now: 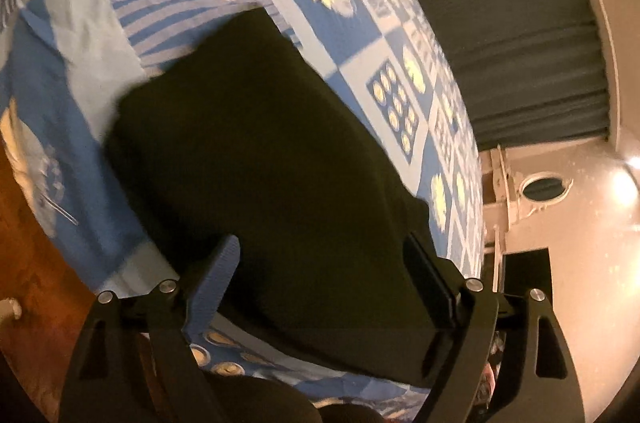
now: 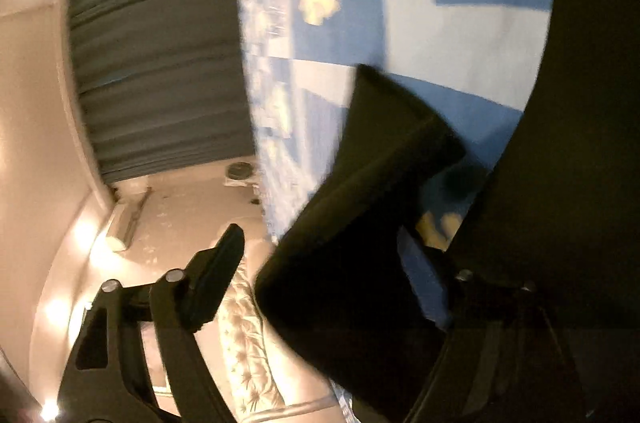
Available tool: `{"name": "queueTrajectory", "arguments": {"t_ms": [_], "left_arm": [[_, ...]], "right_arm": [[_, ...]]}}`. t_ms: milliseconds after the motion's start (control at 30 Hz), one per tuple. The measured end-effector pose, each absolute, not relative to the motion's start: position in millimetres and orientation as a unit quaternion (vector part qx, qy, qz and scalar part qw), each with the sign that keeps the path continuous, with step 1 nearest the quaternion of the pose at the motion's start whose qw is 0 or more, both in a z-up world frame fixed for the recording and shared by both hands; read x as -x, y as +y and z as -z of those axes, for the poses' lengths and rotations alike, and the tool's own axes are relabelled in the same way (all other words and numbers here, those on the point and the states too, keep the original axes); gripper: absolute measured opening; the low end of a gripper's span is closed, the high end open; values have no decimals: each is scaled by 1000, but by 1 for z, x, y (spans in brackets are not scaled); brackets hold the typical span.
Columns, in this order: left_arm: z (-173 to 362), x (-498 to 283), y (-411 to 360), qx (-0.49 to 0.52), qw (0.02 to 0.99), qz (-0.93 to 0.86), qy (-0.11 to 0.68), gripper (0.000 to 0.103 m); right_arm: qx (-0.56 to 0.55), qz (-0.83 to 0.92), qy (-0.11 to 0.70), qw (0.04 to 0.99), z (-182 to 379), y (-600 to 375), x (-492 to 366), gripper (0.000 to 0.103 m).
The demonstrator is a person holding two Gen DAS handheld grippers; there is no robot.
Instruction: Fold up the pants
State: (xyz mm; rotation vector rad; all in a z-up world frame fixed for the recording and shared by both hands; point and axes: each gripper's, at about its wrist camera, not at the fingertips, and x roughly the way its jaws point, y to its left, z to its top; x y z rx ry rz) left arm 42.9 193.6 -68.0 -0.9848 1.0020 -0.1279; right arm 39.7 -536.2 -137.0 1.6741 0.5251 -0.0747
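While I hover: pants [image 1: 256,159] folded on bed [image 1: 360,35].
My left gripper [image 1: 324,279]: wide, empty.
My right gripper [image 2: 320,275]: grip unclear.
Risk: snagging cloth at six o'clock undoes fold.

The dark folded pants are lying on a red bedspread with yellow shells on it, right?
Not quite: the bedspread is blue, not red. The left wrist view shows the dark folded pants lying on blue fabric with pale yellow shell prints.
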Motion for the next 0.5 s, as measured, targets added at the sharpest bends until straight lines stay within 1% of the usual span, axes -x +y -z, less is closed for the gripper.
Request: {"name": "queueTrajectory", "arguments": {"t_ms": [33, 67, 133, 367, 500], "left_arm": [[69, -45, 188, 451, 760, 63, 464, 82], [68, -47, 180, 444, 760, 68, 469, 82], [67, -47, 168, 432, 762, 74, 477, 82], [62, -47, 134, 389, 772, 93, 494, 82], [56, -50, 124, 372, 779, 99, 495, 82]], "right_arm": [[-731, 34, 237, 639, 141, -537, -41, 16], [-725, 38, 240, 645, 140, -541, -41, 15], [-682, 34, 254, 685, 122, -543, -40, 9], [-559, -17, 255, 788, 37, -577, 16, 8], [-453, 0, 292, 842, 6, -599, 63, 8]]}}
